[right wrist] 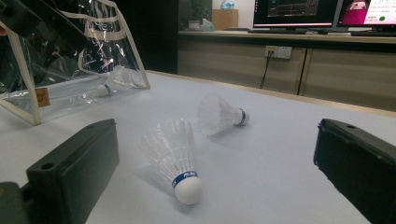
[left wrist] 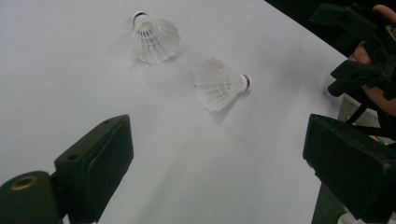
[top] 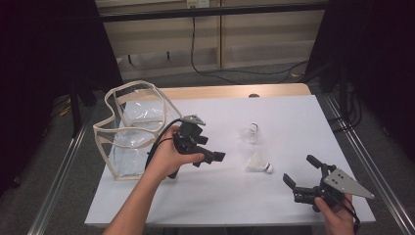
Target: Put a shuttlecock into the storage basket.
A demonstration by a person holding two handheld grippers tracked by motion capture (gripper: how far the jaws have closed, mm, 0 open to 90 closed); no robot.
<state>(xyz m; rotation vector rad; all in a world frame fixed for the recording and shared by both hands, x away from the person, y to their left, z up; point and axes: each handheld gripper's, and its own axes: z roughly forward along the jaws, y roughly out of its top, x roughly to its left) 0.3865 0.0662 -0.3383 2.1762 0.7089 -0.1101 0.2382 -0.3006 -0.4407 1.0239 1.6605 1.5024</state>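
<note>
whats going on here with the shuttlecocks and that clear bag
A person holds a gripper in each hand over a white table. Two shuttlecocks, a near one and a far one, lie loose between the left gripper and the right gripper. Both grippers are open and hold nothing. A clear bag at the left already has one shuttlecock inside.

I can make out blue-band lettering on the nearer shuttlecock (right wrist: pixel 175 158), roughly "PILAO" though I'm unsure; the monitor (right wrist: pixel 294 11) text is too small.
</note>
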